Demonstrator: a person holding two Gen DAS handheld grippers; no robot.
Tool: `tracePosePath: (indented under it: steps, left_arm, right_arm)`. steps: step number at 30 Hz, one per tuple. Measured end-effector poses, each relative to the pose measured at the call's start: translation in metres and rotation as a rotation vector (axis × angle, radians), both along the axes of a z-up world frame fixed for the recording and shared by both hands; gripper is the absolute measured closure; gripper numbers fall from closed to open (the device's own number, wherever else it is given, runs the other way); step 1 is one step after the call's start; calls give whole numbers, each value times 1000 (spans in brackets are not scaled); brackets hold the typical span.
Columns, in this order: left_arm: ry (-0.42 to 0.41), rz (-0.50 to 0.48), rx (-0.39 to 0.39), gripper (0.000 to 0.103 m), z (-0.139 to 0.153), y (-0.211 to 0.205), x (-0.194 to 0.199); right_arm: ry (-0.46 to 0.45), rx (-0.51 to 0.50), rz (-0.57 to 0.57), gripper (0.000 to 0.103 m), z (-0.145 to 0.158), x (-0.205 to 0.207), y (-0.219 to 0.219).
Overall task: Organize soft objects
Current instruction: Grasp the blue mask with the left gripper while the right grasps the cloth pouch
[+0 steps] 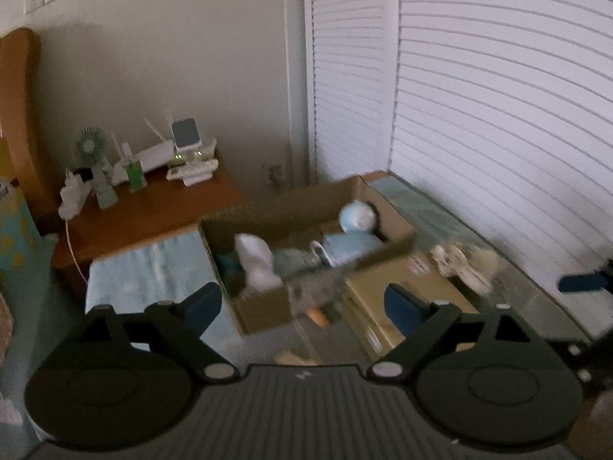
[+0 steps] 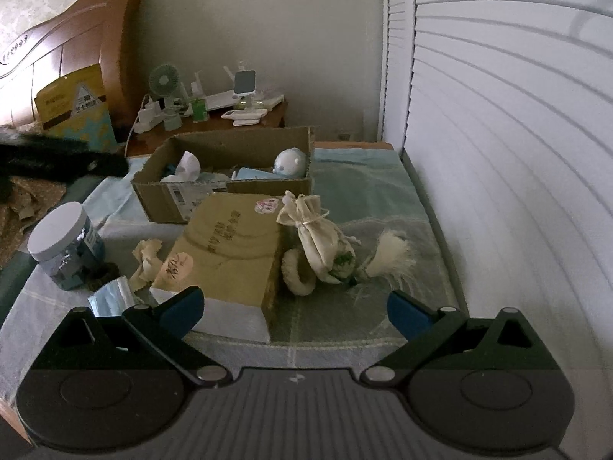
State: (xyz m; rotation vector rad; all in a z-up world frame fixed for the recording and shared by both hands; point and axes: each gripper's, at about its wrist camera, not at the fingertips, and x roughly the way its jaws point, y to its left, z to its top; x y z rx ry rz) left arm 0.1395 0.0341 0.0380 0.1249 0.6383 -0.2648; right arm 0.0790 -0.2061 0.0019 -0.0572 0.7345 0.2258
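Observation:
An open cardboard box (image 2: 226,188) (image 1: 268,306) on the bed holds a white soft item (image 1: 256,264) (image 2: 187,166) and a pale blue round-headed plush (image 1: 356,216) (image 2: 289,163). A cream drawstring pouch (image 2: 318,234) (image 1: 459,264), a cream fluffy ring (image 2: 297,274) and a white tassel (image 2: 390,255) lie right of a yellow flat box (image 2: 226,245) (image 1: 417,291). A grey furry item with an orange tip (image 1: 316,299) lies blurred between the boxes. My left gripper (image 1: 300,301) is open above the box's near corner. My right gripper (image 2: 293,306) is open, short of the ring.
A wooden nightstand (image 1: 153,211) (image 2: 214,130) with a fan, router and chargers stands behind the box. A white-lidded jar (image 2: 65,245), crumpled cloth scraps (image 2: 147,260) and foil (image 2: 111,299) lie left of the yellow box. White louvred doors (image 2: 498,153) close the right side.

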Motion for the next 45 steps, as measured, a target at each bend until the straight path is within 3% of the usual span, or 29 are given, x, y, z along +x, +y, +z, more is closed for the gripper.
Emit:
tracePosePath:
  steps: [5, 12, 18, 26, 36, 41, 45]
  left_arm:
    - [9, -7, -8, 10, -19, -5, -38]
    - [94, 16, -31, 10, -57, -3, -64]
    - [160, 34, -33, 10, -82, -1, -67]
    - [151, 3, 5, 10, -93, -7, -59]
    - [182, 9, -3, 10, -113, -9, -51]
    - [179, 15, 1, 1, -116, -11, -48]
    - [183, 26, -2, 1, -116, -11, -45]
  right_arm:
    - [29, -35, -20, 0, -16, -2, -6]
    - [96, -92, -60, 0, -43, 1, -16]
    - [135, -109, -59, 0, -57, 0, -18]
    - [145, -120, -50, 0, -60, 0, -17]
    - [64, -121, -91, 0, -46, 8, -23]
    - [19, -114, -98, 0, -37, 19, -23]
    - [-15, -116, -98, 0, -31, 31, -21]
